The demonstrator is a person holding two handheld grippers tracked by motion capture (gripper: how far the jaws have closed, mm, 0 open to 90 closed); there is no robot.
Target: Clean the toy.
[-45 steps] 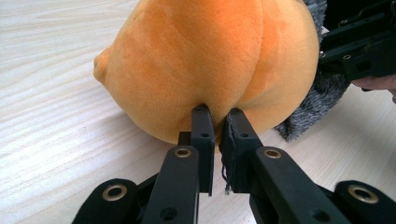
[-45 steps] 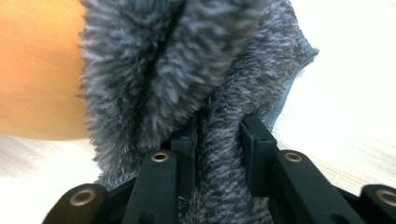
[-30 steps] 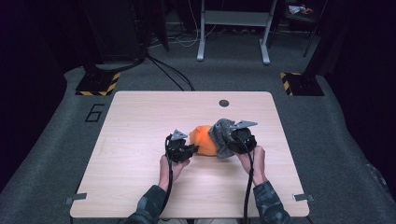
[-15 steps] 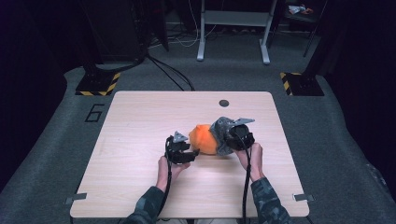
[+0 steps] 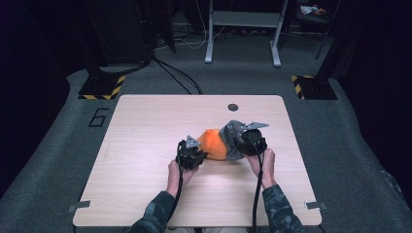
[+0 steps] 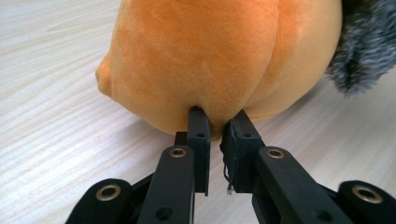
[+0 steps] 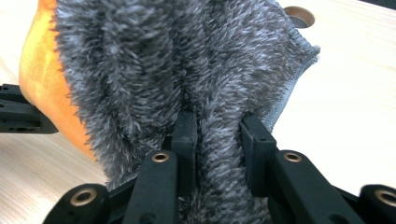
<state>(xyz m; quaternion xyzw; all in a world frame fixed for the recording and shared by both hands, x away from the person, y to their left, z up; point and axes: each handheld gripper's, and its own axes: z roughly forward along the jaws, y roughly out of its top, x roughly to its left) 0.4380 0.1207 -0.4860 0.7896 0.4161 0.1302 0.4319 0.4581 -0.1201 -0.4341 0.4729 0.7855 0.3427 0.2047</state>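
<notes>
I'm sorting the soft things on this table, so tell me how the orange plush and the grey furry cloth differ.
The orange plush is smooth and short-piled; the grey furry cloth is shaggy. The plush is a rounded, stuffed lump; the cloth is a thin sheet with a stitched edge, draped against it. The left gripper pinches a fold of the plush; the right gripper clamps a fold of the cloth. Both are soft and lie together on the table.

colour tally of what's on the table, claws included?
Orange: 1, the orange plush
Grey: 1, the grey fuzzy cover
Black: 2, the left claw pinching the orange plush and the right claw pinching the grey fuzzy cover
Total: 4
</notes>
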